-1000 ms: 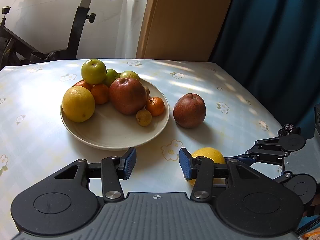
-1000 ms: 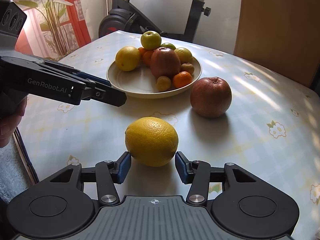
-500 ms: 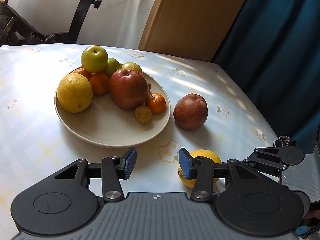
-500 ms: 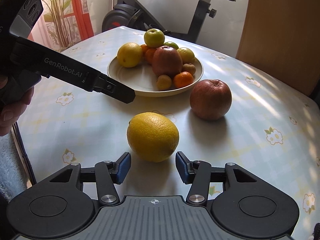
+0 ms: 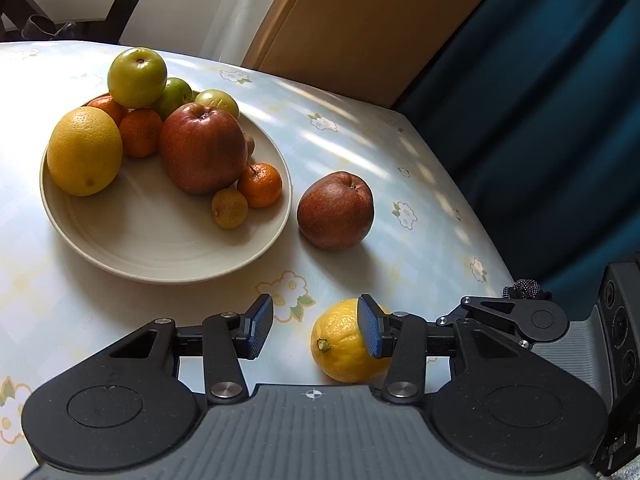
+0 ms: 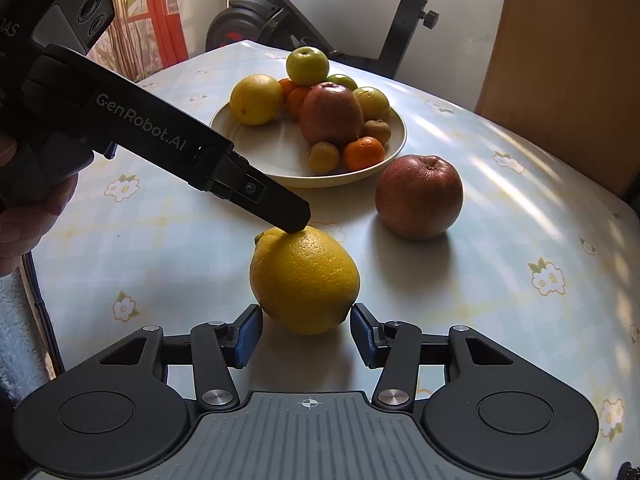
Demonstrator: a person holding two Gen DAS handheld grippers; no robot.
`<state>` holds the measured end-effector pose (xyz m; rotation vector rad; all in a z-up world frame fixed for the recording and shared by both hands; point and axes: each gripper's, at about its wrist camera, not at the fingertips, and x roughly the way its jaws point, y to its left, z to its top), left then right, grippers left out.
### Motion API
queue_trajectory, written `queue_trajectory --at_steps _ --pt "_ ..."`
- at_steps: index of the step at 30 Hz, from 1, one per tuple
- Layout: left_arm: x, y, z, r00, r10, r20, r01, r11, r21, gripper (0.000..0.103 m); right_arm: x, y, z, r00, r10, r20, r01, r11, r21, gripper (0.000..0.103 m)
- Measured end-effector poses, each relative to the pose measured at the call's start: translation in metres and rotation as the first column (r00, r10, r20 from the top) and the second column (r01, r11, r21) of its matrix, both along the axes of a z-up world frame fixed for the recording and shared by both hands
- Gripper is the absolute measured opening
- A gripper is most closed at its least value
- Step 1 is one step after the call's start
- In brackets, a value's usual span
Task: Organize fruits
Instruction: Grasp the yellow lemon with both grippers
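Lemon (image 6: 305, 280) lies loose on the flowered tabletop (image 6: 520, 208), just ahead of your right gripper (image 6: 306, 334), whose blue pads (image 6: 247, 334) stand on either side of its near end; you hold these jaws partly open, and I cannot tell whether the pads touch the peel. In the left wrist view the same lemon (image 5: 342, 342) sits to the right of your left gripper (image 5: 316, 332), partly behind its right pad (image 5: 369, 332), not between the pads. These jaws are partly open with only tabletop between them. From the right wrist view, the black tip of your left gripper (image 6: 294, 218) comes in from the left and meets the far top of the lemon; contact looks likely but is not certain.

Beyond the lemon, a red apple (image 5: 336, 210) stands alone on the tabletop, just beside the right rim of the cream plate (image 5: 160, 248). On the plate are a large yellow citrus (image 5: 84, 150) at the left, a second red apple (image 5: 202, 148) in the middle, green apples (image 5: 137, 72) piled at the far side, and small mandarins (image 5: 260, 184). Your hand (image 6: 24, 224) shows at the left edge of the right wrist view.
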<state>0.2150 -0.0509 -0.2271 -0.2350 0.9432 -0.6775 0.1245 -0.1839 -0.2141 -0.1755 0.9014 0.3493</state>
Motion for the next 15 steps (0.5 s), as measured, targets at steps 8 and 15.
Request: queue_trajectory --at_steps 8,15 --pt "-0.003 -0.020 -0.001 0.999 -0.032 0.024 0.032 0.999 0.002 0.048 0.003 -0.010 -0.004 0.996 -0.089 -0.018 0.090 0.990 0.110 0.046" --pt "-0.014 -0.010 -0.003 1.000 0.000 0.002 0.000 1.000 -0.025 0.046 0.004 -0.009 -0.004 0.995 -0.103 -0.008 0.104 0.987 0.121 0.045"
